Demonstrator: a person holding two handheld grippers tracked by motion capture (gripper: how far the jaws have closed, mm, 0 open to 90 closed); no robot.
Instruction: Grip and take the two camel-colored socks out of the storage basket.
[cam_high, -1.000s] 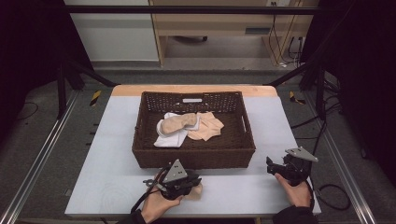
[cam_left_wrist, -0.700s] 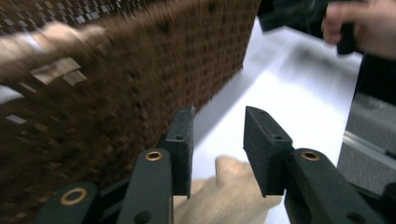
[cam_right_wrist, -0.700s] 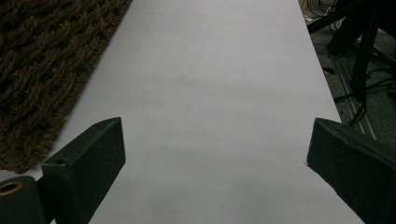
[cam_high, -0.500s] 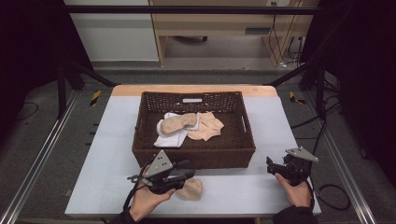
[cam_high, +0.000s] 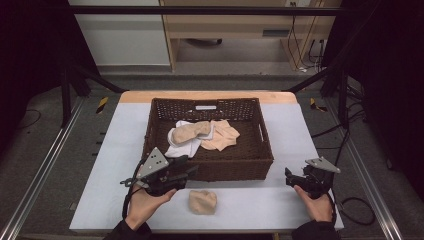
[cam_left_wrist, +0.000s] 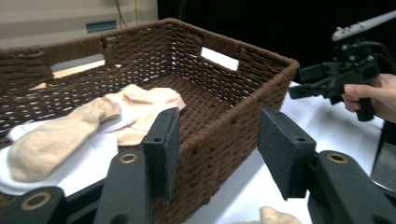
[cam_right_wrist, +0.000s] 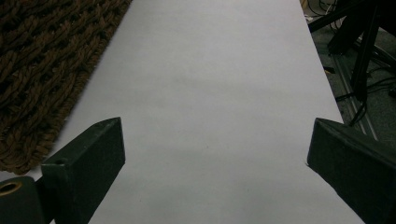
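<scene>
High view: left claw (cam_high: 192, 170) just opened wide, empty; beige sock (cam_high: 203, 201) on bench (cam_high: 260, 200). We judge it soft, light; pinch mid-bundle. Right claw (cam_high: 288, 176) open, empty.

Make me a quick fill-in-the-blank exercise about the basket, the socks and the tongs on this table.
1. The dark brown wicker basket holds beige socks lying on a ____ cloth.
2. The balled-up beige sock lies on the table, ____ the basket.
3. The jaws of the left tongs hold ____.
4. The right tongs stand ____.

Missing words: white; outside; nothing; open
</scene>
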